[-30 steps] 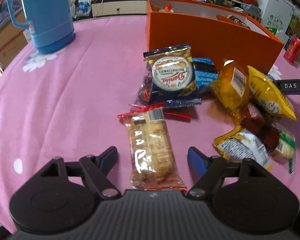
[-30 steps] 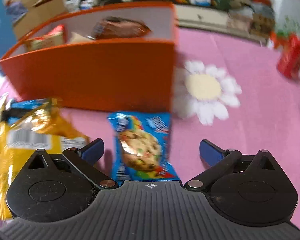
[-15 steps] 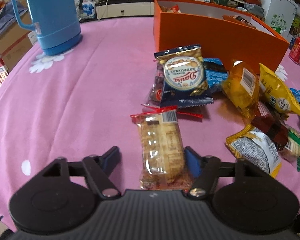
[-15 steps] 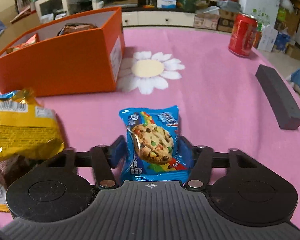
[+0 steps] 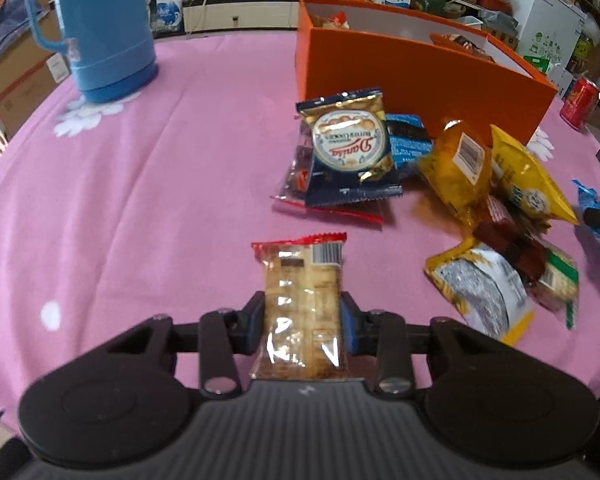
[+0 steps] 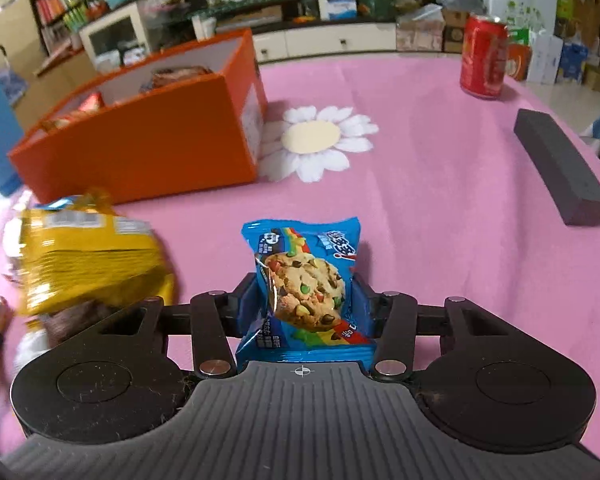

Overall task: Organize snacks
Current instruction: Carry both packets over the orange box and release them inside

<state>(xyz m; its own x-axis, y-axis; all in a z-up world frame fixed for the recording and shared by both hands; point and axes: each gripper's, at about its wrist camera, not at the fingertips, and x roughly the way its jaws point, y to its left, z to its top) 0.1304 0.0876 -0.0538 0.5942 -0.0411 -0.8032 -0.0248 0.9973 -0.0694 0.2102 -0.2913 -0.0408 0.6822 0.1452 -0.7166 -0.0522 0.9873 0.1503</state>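
Nearest to us, our left tool (image 5: 303,322) is clamped on the clear cracker packet (image 5: 303,304), blue pads pressing both of its long sides, its red-trimmed end pointing away from us over the pink worktop (image 5: 140,200). Our right tool (image 6: 304,304) is squeezed onto the blue cookie packet (image 6: 306,284), gripping it by the sides with the cookie picture facing up.

Moving out in the left view, a silver-and-yellow pouch (image 5: 482,292) lies toward the worktop's right edge, touching a dark brown packet (image 5: 512,244). Beyond them we see two yellow bags (image 5: 460,172) side by side, then the navy butter-cookie pack (image 5: 350,152) lying on top of other wrappers. In the right view, a yellow bag (image 6: 88,256) sits just left of our tool, blurred.

Farther still, the orange box (image 5: 420,68) stands open just behind the pile, with a few snacks already inside; the right view shows the same orange box (image 6: 140,148) beside a printed white daisy (image 6: 312,140). A dark grey block (image 6: 560,168) lies near the right edge. At the far side, a red can (image 6: 484,56) stands upright, and in the left view a blue jug (image 5: 100,28) stands toward the far left corner.
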